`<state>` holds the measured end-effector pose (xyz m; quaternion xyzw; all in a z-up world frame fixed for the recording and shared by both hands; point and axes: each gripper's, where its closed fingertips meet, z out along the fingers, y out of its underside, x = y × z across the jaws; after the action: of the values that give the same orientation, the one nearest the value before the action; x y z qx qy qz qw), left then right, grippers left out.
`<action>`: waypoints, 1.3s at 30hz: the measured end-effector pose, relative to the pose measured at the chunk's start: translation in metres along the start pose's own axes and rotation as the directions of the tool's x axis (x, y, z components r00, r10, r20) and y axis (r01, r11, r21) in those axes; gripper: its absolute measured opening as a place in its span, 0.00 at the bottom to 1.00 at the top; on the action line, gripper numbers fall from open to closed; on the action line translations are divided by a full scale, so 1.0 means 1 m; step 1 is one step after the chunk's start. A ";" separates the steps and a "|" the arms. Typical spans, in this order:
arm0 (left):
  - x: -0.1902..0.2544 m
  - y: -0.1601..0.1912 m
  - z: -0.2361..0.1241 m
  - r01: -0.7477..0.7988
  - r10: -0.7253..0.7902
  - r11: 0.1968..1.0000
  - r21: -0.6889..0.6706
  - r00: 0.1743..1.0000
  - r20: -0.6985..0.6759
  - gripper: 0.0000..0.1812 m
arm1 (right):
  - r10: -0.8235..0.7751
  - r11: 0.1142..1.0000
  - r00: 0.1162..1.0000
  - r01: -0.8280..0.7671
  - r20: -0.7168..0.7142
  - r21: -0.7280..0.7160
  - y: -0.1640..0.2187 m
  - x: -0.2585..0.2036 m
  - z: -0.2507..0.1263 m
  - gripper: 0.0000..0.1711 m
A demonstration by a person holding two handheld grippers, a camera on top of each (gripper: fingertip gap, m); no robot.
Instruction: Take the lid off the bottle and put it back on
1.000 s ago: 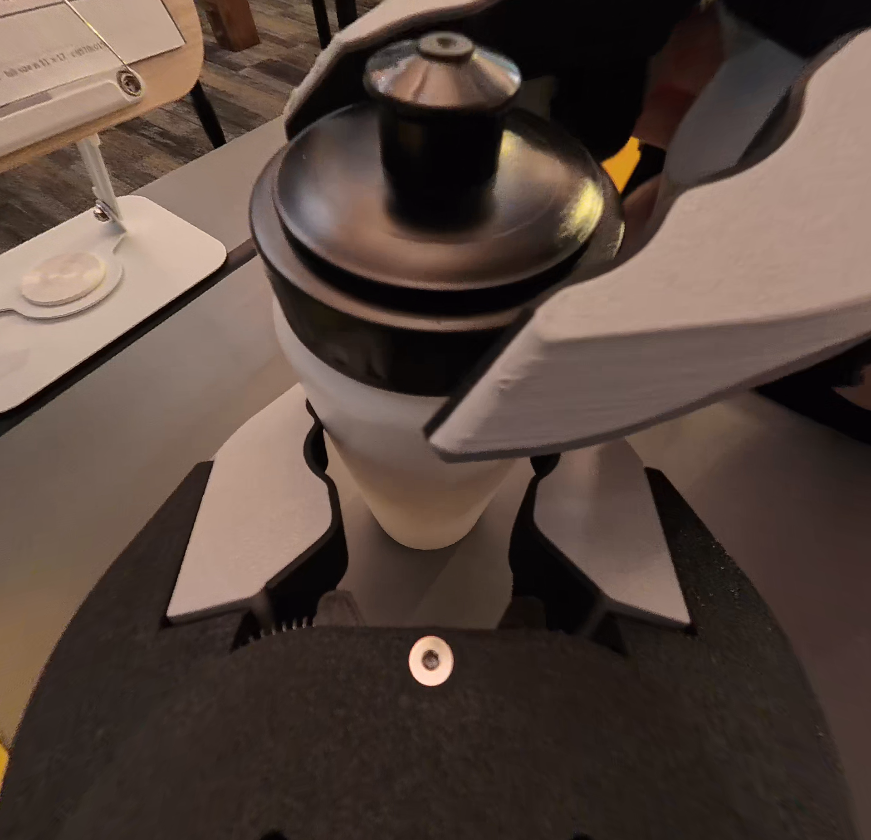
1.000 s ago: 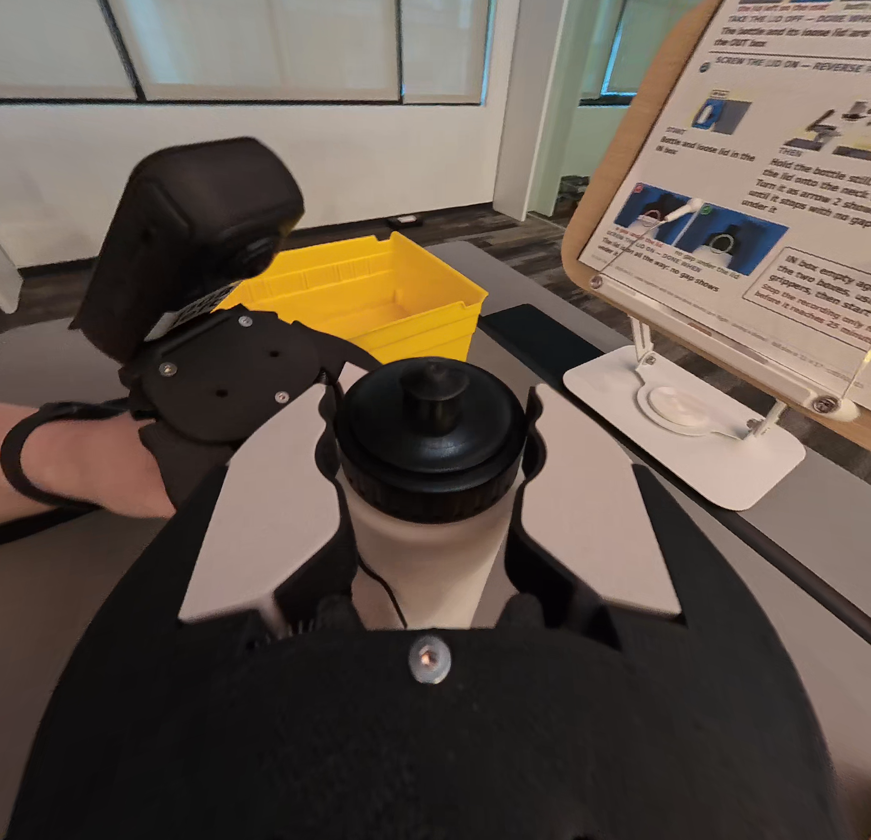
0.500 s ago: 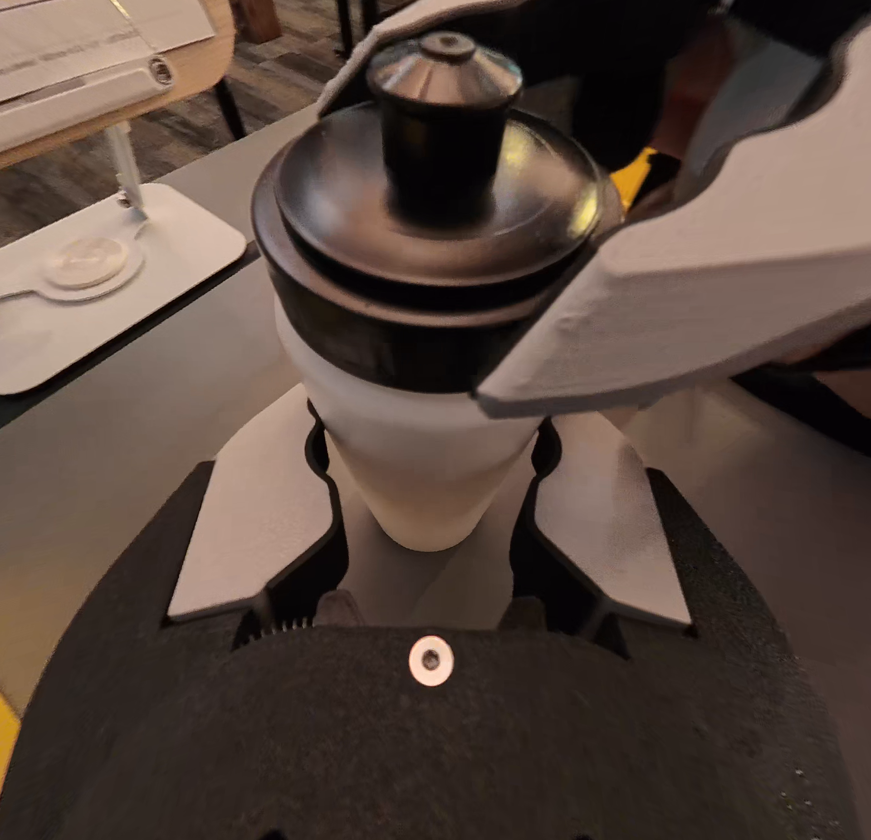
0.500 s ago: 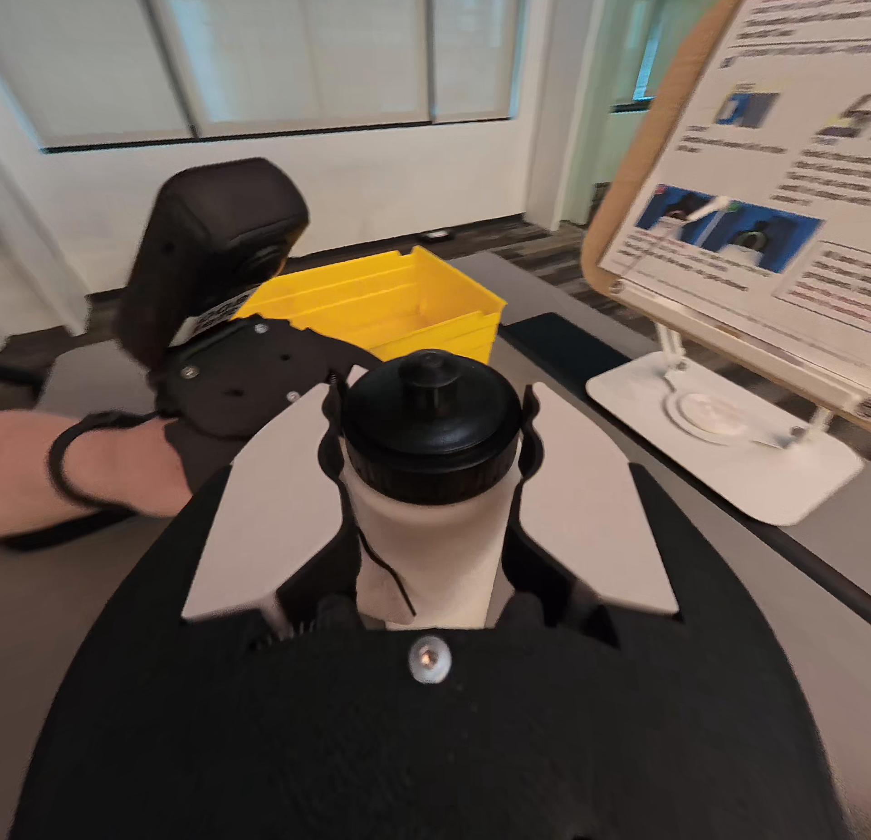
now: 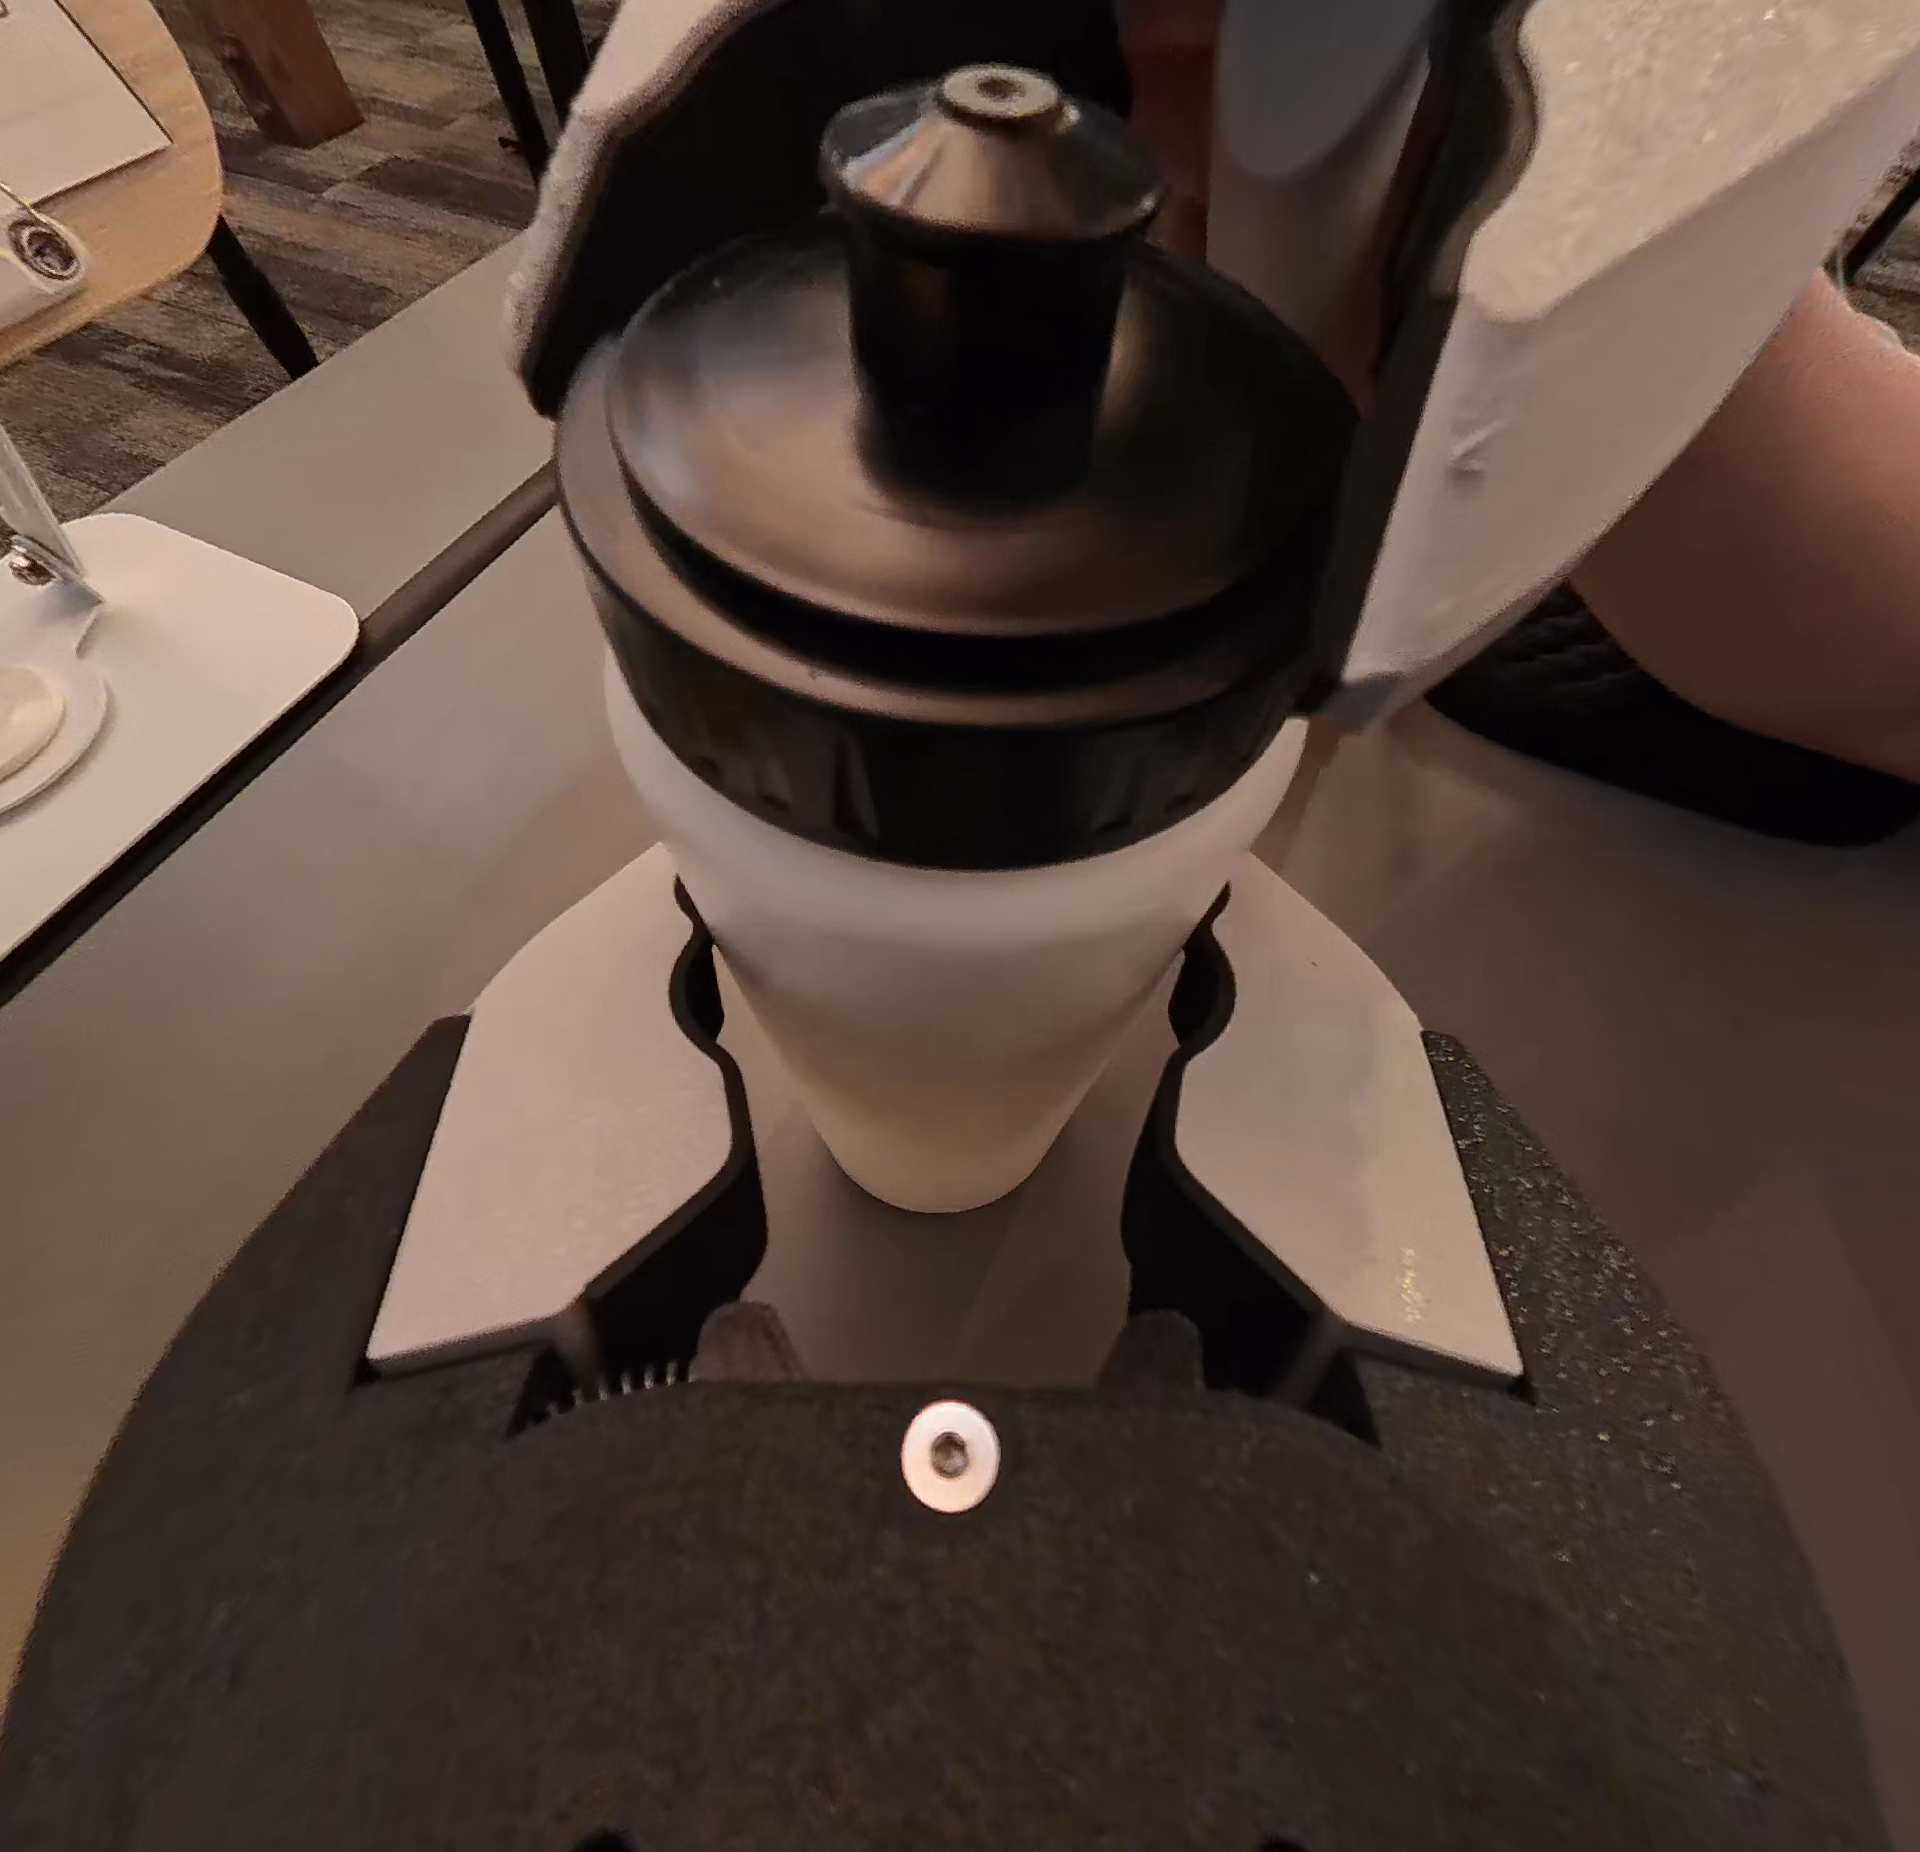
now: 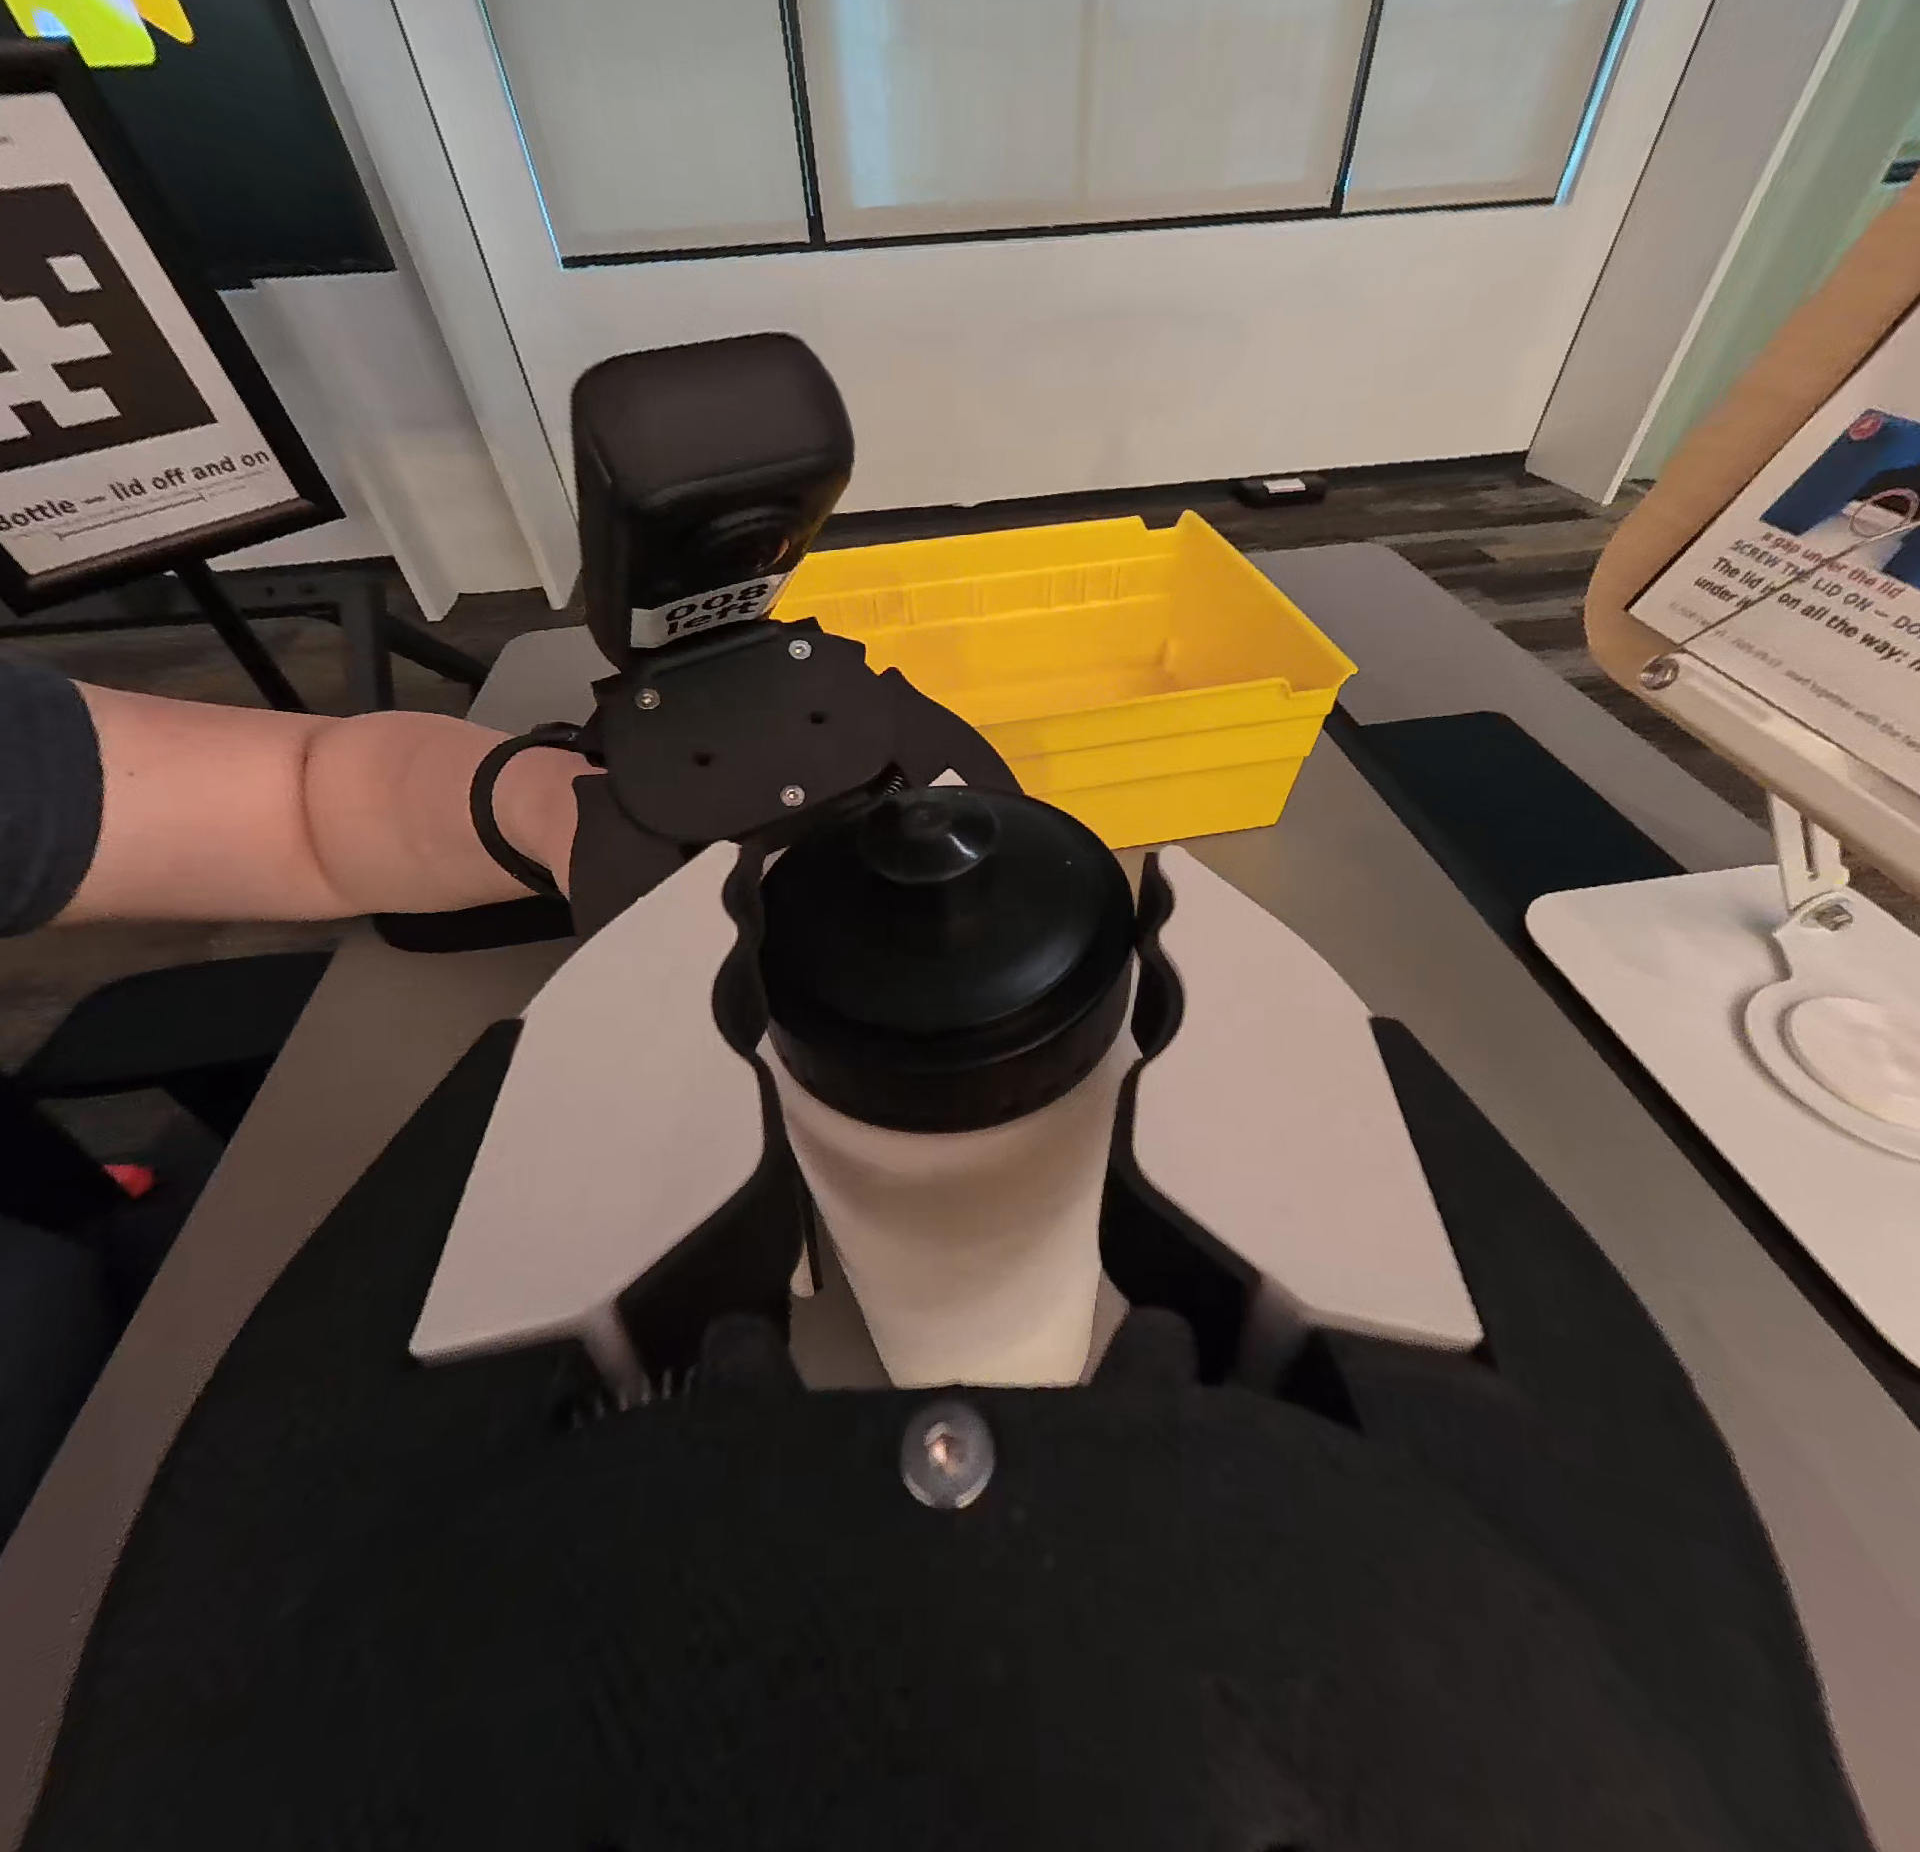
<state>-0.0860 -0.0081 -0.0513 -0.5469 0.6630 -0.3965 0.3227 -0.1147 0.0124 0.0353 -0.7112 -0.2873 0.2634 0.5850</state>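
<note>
A white bottle (image 5: pixel 951 971) stands upright on the grey table (image 5: pixel 312 919) with its black lid (image 5: pixel 935 576) on it. My left gripper (image 5: pixel 951 929) is shut on the bottle's white body, low down. My right gripper (image 6: pixel 945 867) is shut on the lid (image 6: pixel 945 981), one finger on each side of its ribbed rim, with the white body (image 6: pixel 956 1241) showing below. In the left wrist view the right gripper's white fingers (image 5: pixel 1621 275) flank the lid from behind. The left gripper's black body (image 6: pixel 727 742) shows beyond the lid in the right wrist view.
An empty yellow bin (image 6: pixel 1091 680) sits on the table behind the bottle. An instruction board (image 6: pixel 1787 597) on a white base (image 6: pixel 1662 1023) stands at the right, beside a dark mat (image 6: pixel 1507 815). A person's forearm (image 6: pixel 312 815) reaches in from the left. A framed sign (image 6: pixel 104 348) stands far left. One gripper's finger ends stand about 8 centimeters off the other's.
My right gripper has turned around the bottle's axis while clamped on the lid; its near finger swung from across the front to the right side. The left gripper kept its hold.
</note>
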 end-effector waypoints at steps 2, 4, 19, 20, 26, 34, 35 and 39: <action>0.001 0.000 0.000 -0.010 0.010 1.000 -0.003 1.000 -0.001 0.48 | 0.001 1.000 1.000 -0.001 0.009 -0.017 0.000 -0.002 -0.001 0.41; 0.002 0.000 0.001 -0.013 0.013 1.000 -0.005 1.000 0.002 0.48 | -0.022 1.000 1.000 0.022 0.022 -0.019 0.001 -0.005 -0.002 0.42; -0.016 0.002 -0.003 0.092 -0.091 0.996 0.000 0.988 0.126 0.47 | -0.078 0.995 0.941 0.053 -0.329 -0.085 0.006 0.016 0.014 0.45; -0.014 0.001 -0.002 0.072 -0.071 0.997 -0.003 0.992 0.108 0.47 | -0.110 0.989 0.955 0.078 -0.274 -0.125 0.009 0.014 0.014 0.46; -0.006 0.001 -0.001 0.049 -0.048 0.999 -0.018 0.997 0.064 0.48 | -0.051 0.998 0.998 0.050 -0.040 -0.034 0.007 0.003 0.006 0.44; -0.022 0.005 -0.007 0.121 -0.114 0.992 -0.026 0.973 0.199 0.47 | -0.013 0.999 0.935 0.024 -0.353 0.027 0.003 0.017 0.017 0.44; -0.022 0.005 -0.007 0.122 -0.115 0.992 -0.025 0.974 0.197 0.47 | -0.003 0.999 0.928 0.020 -0.372 0.041 0.002 0.018 0.017 0.44; -0.021 0.005 -0.007 0.107 -0.102 0.994 -0.025 0.982 0.161 0.47 | -0.040 0.999 0.964 0.038 -0.264 -0.014 0.004 0.015 0.014 0.43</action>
<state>-0.0898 0.0140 -0.0524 -0.6161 0.6122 -0.3567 0.3442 -0.1138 0.0327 0.0282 -0.7368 -0.2221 0.1535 0.6199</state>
